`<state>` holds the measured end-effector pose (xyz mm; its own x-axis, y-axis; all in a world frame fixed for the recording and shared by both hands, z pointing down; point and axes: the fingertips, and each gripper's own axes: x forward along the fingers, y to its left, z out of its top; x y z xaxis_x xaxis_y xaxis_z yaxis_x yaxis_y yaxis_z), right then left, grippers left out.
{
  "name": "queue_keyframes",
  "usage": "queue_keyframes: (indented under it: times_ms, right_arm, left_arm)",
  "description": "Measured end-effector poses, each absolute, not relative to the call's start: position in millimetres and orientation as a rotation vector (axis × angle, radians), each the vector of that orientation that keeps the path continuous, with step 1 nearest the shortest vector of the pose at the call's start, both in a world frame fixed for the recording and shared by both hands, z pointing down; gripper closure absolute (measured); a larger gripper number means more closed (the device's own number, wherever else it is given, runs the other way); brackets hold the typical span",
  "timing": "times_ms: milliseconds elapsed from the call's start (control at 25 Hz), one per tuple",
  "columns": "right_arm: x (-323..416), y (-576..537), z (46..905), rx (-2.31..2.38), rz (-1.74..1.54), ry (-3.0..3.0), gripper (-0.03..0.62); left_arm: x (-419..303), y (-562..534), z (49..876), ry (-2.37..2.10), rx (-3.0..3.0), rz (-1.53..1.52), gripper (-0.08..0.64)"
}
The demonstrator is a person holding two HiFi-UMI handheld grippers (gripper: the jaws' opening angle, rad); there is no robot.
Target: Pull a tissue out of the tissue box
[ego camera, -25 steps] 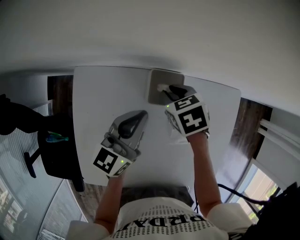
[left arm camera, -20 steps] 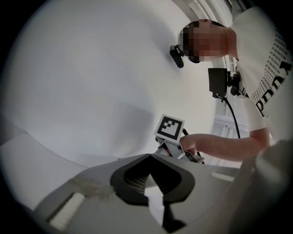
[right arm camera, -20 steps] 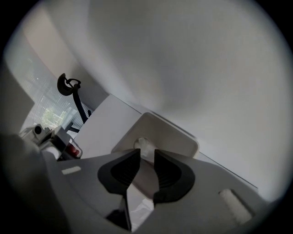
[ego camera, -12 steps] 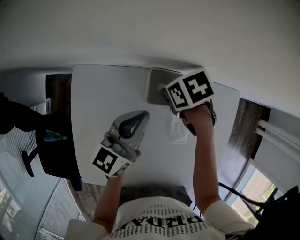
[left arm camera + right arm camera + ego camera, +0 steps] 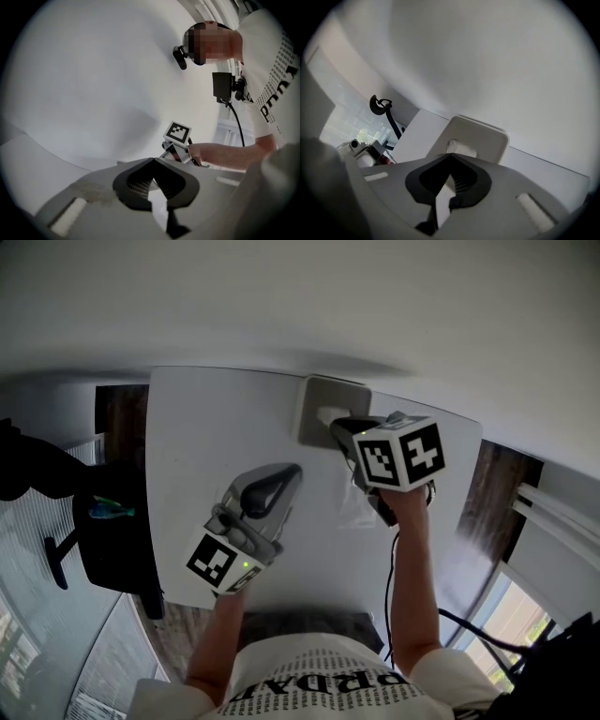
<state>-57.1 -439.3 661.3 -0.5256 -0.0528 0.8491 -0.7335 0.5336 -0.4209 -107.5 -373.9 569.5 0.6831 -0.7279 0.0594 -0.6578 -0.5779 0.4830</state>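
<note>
White table point(image 5: 202, 427) carries the work. Left gripper point(image 5: 289, 471) sits well short of the box, jaws clenched on nothing. Grey tissue box point(image 5: 487, 136) lies just ahead of the right gripper point(image 5: 450, 155), its tissue tuft point(image 5: 460, 148) standing just beyond the tips. Those jaws are pressed together, apparently empty. Judged step: approach for the grasp. Next move calls for parting the jaws, closing on the tuft and drawing upward.

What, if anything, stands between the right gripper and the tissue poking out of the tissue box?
Nothing visible does. In the right gripper view the right gripper points straight at the tissue standing up from the tissue box opening, jaw tips together and close in front of it. No other object lies between them.
</note>
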Motion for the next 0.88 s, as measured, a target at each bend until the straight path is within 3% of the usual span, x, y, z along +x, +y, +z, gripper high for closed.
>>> queue_keyframes:
  times_ms: [880]
  right_arm:
    - [-55.3,-415.7,569.3,0.713,0.862,-2.153,0.586]
  left_arm:
    - [-100.0,-356.6,517.3,-1.060,2.513,-0.191,0.566]
